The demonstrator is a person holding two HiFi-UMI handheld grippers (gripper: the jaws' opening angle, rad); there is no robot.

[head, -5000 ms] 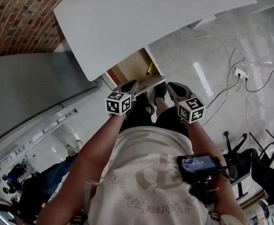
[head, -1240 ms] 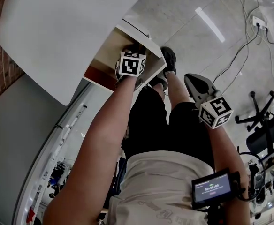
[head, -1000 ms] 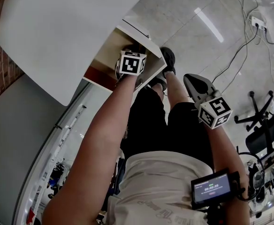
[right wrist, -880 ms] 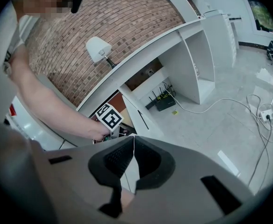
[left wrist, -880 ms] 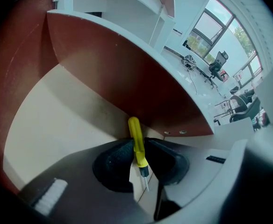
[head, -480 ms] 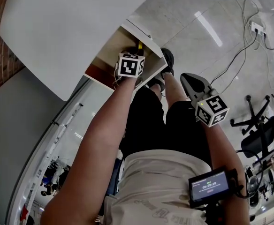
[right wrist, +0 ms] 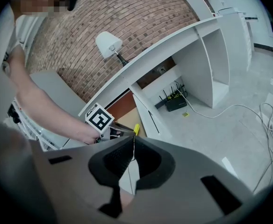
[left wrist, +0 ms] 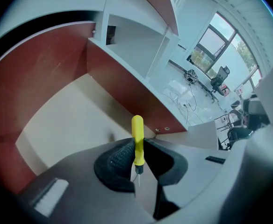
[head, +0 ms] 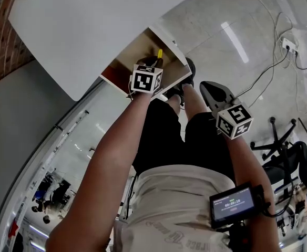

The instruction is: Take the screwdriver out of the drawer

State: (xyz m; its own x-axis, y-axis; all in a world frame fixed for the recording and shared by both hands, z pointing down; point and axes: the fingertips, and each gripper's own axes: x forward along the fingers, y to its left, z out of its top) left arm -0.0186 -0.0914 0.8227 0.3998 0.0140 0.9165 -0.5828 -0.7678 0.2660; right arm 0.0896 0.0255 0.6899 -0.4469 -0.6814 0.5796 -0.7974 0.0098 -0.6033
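Observation:
The drawer (head: 135, 51) stands pulled open under the white desk (head: 101, 20), with a beige floor (left wrist: 71, 120) and red-brown walls. My left gripper (head: 149, 63) hangs just above it and points steeply down. Its jaws have just been closing, and they now clamp the yellow-handled screwdriver (left wrist: 137, 139) near the shaft end. The handle sticks out past the fingertips (head: 159, 53), clear of the drawer floor. My right gripper (head: 205, 88) hovers to the right over the person's knees, shut with nothing in it. In the right gripper view (right wrist: 133, 148) it faces the screwdriver (right wrist: 136, 129) and the drawer (right wrist: 127, 110).
A brick wall (right wrist: 127, 13) and a white lamp (right wrist: 109, 43) stand behind the desk. White shelves (right wrist: 211, 59) and a black router (right wrist: 176, 104) are under it. Cables and a power strip (head: 289, 44) lie on the tiled floor; an office chair (head: 287, 156) is at the right.
My left gripper has risen out of the drawer, and the screwdriver's yellow handle now shows beyond its cube. The right gripper has drifted slightly left.

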